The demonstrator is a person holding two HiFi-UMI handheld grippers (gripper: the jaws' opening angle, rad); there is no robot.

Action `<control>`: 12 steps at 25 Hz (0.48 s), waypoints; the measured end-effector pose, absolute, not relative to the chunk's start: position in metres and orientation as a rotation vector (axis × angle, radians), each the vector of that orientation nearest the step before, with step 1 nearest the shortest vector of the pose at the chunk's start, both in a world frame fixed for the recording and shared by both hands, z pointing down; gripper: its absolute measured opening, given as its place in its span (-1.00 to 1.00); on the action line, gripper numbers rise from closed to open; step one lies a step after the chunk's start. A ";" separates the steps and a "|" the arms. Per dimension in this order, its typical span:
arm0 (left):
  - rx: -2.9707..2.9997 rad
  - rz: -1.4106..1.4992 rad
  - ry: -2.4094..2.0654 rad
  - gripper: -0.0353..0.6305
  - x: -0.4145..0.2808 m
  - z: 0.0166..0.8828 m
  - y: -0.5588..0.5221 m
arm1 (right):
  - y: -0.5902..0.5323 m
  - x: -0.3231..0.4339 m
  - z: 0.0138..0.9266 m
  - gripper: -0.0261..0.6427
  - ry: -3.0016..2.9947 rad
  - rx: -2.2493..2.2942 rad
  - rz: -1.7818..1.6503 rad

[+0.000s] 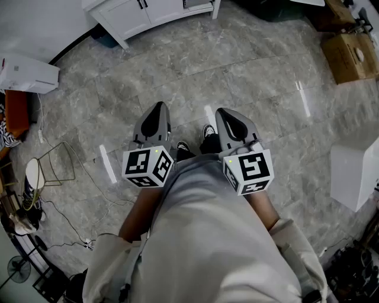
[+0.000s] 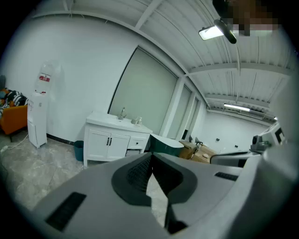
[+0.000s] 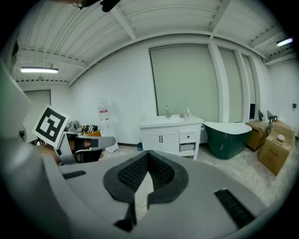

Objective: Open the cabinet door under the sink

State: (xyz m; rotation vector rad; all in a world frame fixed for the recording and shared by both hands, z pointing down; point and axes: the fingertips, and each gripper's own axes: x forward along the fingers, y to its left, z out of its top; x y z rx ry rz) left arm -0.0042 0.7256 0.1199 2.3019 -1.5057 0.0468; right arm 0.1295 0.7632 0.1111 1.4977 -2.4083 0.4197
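Grey marble floor [image 1: 249, 77] fills the head view, and at its far side the white sink cabinet [image 1: 139, 15] stands against the white wall. Well short of that cabinet, the left gripper [image 1: 157, 108] and the right gripper [image 1: 227, 112] sit side by side in front of the person's body. Both are aimed toward the cabinet, and neither is anywhere near touching it.

Over to the left gripper view: fingers [image 2: 137, 173] closed tip to tip, nothing between them, floor showing through the gap beneath the tips. Right gripper view, same story: fingers [image 3: 132, 173] pressed together and empty.

Beyond them the cabinet's 2 doors [image 3: 162, 140] are closed, dark handles meeting at the middle seam, with a faucet [image 3: 167, 111] on top. Right of the cabinet sits a dark green bathtub [image 3: 228, 138], and farther right of it are cardboard boxes [image 3: 274, 150]. Left of the cabinet, a tall white appliance [image 2: 39, 114] stands at the wall.
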 end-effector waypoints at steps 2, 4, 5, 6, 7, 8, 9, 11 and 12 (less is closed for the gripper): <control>2.296 0.066 -1.515 -0.90 0.007 0.121 0.729 | 0.761 0.137 0.110 -0.90 -2.418 1.482 0.422; 2.291 0.074 -1.525 -0.89 0.017 0.120 0.729 | 0.756 0.147 0.107 -0.90 -2.430 1.470 0.424; 2.287 0.077 -1.530 -0.90 0.022 0.119 0.727 | 0.752 0.153 0.106 -0.90 -2.436 1.464 0.427; 2.281 0.079 -1.534 -0.90 0.027 0.118 0.724 | 0.747 0.159 0.105 -0.90 -2.442 1.457 0.436; 2.274 0.080 -1.538 -0.89 0.031 0.118 0.720 | 0.742 0.164 0.106 -0.90 -2.448 1.449 0.449; 2.268 0.080 -1.542 -0.89 0.036 0.119 0.717 | 0.736 0.169 0.107 -0.90 -2.454 1.441 0.463; 2.263 0.083 -1.547 -0.89 0.041 0.119 0.713 | 0.730 0.173 0.109 -0.90 -2.461 1.432 0.474; 2.253 0.097 -1.560 -0.89 0.050 0.121 0.705 | 0.717 0.182 0.109 -0.90 -2.486 1.415 0.488; 2.249 0.103 -1.567 -0.89 0.054 0.122 0.700 | 0.710 0.186 0.108 -0.90 -2.505 1.412 0.492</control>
